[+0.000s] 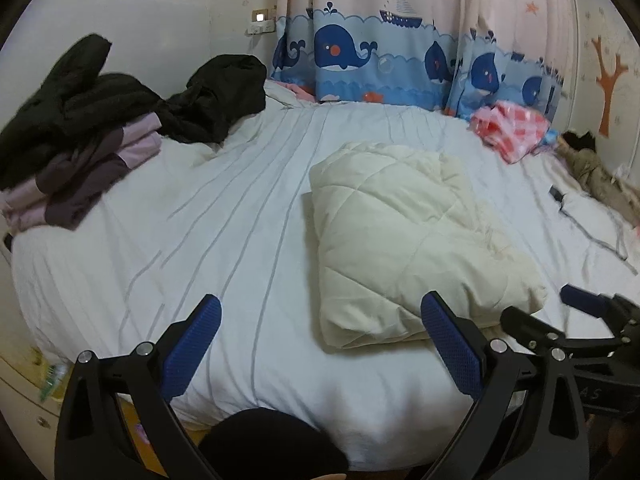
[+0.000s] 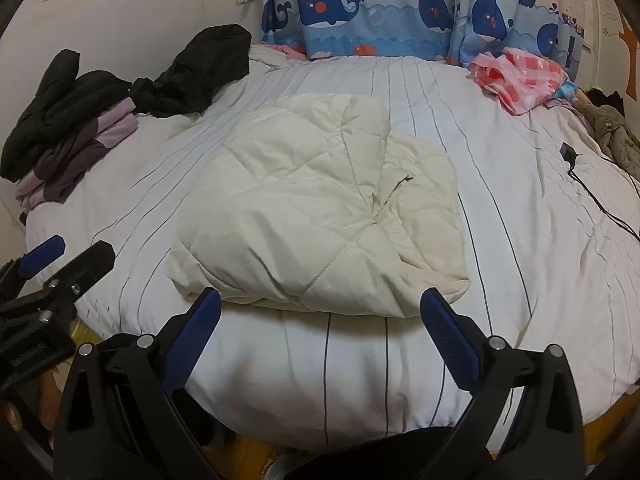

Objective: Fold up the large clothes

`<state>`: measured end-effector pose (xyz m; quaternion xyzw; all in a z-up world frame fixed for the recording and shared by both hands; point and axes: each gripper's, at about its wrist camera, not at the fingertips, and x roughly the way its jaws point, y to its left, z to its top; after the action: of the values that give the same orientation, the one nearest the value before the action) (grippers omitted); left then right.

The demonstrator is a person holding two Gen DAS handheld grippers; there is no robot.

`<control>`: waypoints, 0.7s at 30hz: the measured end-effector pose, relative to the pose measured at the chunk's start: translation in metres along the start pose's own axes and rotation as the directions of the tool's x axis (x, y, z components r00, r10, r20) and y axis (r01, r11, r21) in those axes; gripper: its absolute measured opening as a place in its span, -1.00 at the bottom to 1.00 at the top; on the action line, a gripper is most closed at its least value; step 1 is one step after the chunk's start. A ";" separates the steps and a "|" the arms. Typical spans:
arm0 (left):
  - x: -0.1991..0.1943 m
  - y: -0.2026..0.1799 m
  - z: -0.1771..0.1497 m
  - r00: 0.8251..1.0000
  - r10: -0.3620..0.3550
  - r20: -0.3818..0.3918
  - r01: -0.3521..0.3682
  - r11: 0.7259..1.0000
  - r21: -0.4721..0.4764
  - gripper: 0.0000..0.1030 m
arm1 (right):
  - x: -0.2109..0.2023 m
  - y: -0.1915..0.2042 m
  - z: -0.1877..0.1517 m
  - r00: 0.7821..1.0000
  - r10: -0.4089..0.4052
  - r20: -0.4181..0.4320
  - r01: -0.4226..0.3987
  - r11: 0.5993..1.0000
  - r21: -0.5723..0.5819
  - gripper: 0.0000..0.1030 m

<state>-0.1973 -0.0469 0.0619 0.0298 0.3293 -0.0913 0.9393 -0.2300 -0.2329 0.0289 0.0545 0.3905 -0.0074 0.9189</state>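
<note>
A cream quilted garment [image 1: 416, 240] lies folded into a thick bundle on the white striped bed [image 1: 200, 232]. It also shows in the right wrist view [image 2: 320, 216], just beyond the fingertips. My left gripper [image 1: 320, 340] is open and empty above the bed's near edge, left of the bundle's near corner. My right gripper [image 2: 320, 328] is open and empty, just short of the bundle's near edge. The right gripper also shows at the right of the left wrist view [image 1: 576, 304]. The left gripper shows at the left of the right wrist view [image 2: 60, 256].
A pile of black and purple clothes [image 1: 80, 128] lies at the bed's left. A pink checked cloth [image 2: 520, 76] and an olive garment [image 2: 616, 136] lie at the right. A black charger and cable [image 2: 580, 176] lie on the sheet. Whale curtains [image 1: 380, 56] hang behind.
</note>
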 end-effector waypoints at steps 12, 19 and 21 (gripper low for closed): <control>-0.003 0.008 0.003 1.000 -0.027 0.009 0.028 0.999 -0.031 0.86 | 0.001 0.004 0.000 1.000 0.006 -0.006 -0.006 1.000 -0.013 0.87; -0.004 0.011 0.004 1.000 -0.028 0.013 0.028 0.999 -0.043 0.86 | 0.003 0.005 -0.001 1.000 0.012 -0.012 -0.013 1.000 -0.017 0.87; -0.004 0.012 0.004 1.000 -0.028 0.012 0.029 0.999 -0.044 0.86 | 0.004 0.005 -0.001 1.000 0.014 -0.014 -0.014 1.000 -0.017 0.87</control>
<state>-0.1950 -0.0356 0.0676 0.0040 0.3261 -0.0977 0.9403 -0.2273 -0.2276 0.0260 0.0496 0.3965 0.0027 0.9167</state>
